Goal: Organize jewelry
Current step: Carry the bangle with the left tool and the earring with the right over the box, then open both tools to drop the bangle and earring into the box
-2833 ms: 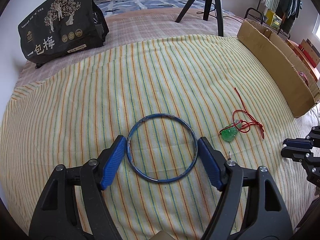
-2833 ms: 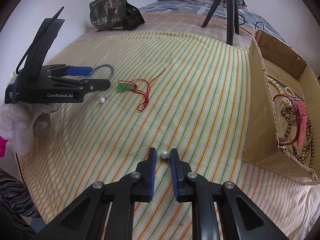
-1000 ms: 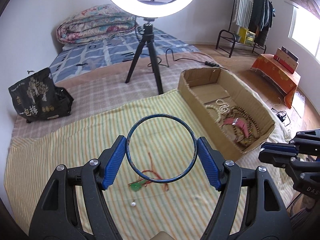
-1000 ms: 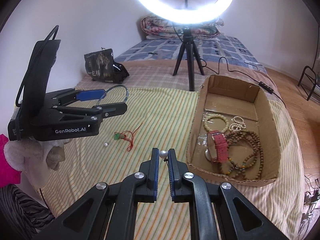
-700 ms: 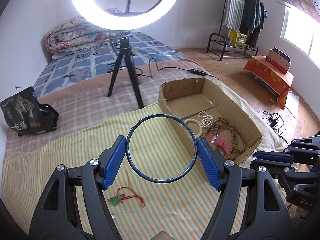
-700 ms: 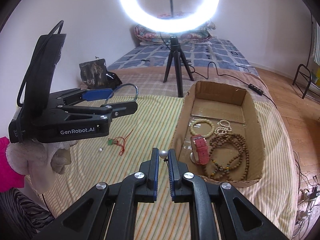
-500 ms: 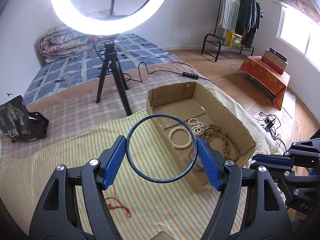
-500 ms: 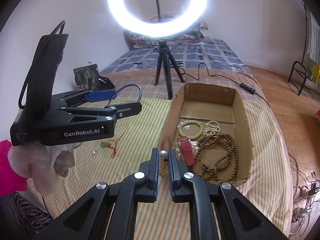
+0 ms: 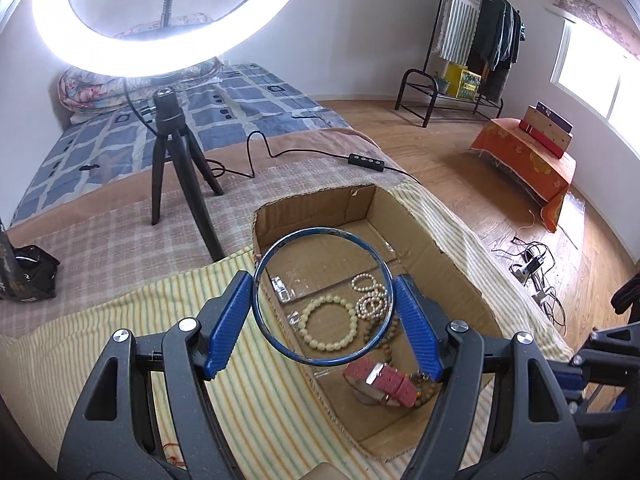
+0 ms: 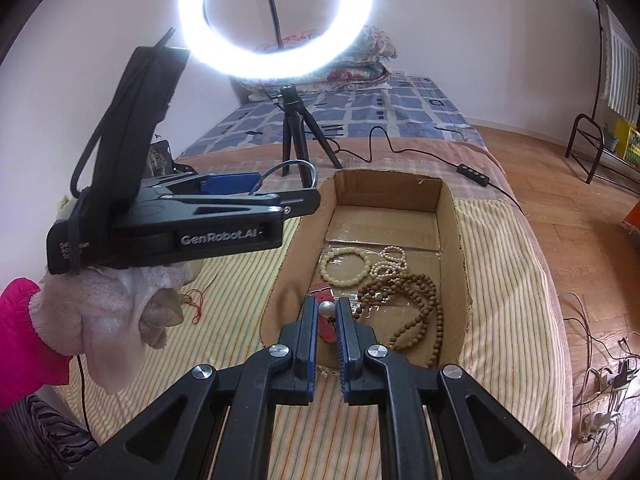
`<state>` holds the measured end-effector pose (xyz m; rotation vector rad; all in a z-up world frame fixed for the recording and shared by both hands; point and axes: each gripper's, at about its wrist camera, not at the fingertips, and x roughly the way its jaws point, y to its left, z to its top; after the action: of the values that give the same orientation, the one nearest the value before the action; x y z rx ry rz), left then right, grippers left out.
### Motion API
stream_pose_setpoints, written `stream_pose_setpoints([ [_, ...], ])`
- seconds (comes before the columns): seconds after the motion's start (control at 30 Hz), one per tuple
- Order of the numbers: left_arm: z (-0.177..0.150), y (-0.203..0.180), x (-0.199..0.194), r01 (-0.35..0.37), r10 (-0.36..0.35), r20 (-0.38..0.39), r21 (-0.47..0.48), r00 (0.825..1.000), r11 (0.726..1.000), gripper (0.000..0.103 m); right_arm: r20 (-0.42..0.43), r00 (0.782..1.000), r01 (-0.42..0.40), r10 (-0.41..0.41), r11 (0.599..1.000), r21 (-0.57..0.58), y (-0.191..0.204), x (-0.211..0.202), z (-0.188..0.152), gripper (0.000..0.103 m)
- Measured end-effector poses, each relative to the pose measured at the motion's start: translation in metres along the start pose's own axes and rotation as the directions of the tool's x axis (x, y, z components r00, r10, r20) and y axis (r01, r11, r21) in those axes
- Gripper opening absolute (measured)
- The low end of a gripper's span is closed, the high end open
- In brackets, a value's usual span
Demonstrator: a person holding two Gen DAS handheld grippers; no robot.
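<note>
- Jewelry was partly in the cardboard box (image 9: 448, 256) and partly in the two tongs above it.
- The left tongs (image 9: 323, 320) gripped a blue bangle (image 9: 320, 360) by its two sides; the bangle was in the air over the near end of the box.
- The right tongs (image 10: 326, 318) were closed on a small pearl earring (image 10: 326, 308), held over the near end of the box.
- Inside the box lay a cream bead bracelet (image 10: 346, 266), a small pearl bracelet (image 10: 390, 260), a long brown bead necklace (image 10: 416, 308) and a red watch (image 9: 386, 384).
- The box stood on a striped sheet (image 10: 504, 280) on the bed.
- A red cord (image 10: 196, 304) lay on the sheet to the left of the box, partly hidden by the gloved left hand (image 10: 120, 308).
- A lit ring light (image 10: 276, 16) stood on a tripod behind the box.
</note>
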<state>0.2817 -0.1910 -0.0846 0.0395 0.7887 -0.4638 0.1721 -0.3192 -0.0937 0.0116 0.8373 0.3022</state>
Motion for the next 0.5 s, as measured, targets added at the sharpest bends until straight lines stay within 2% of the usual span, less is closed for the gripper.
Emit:
stream_pose_setpoints([
  [0.5, 0.021, -0.01, 0.043, 0.008, -0.008, -0.015, -0.034, 1.0, 0.999, 0.074, -0.037, 0.999, 0.004, -0.004, 1.0, 0.011, -0.011, 0.02, 0.003, 0.007],
])
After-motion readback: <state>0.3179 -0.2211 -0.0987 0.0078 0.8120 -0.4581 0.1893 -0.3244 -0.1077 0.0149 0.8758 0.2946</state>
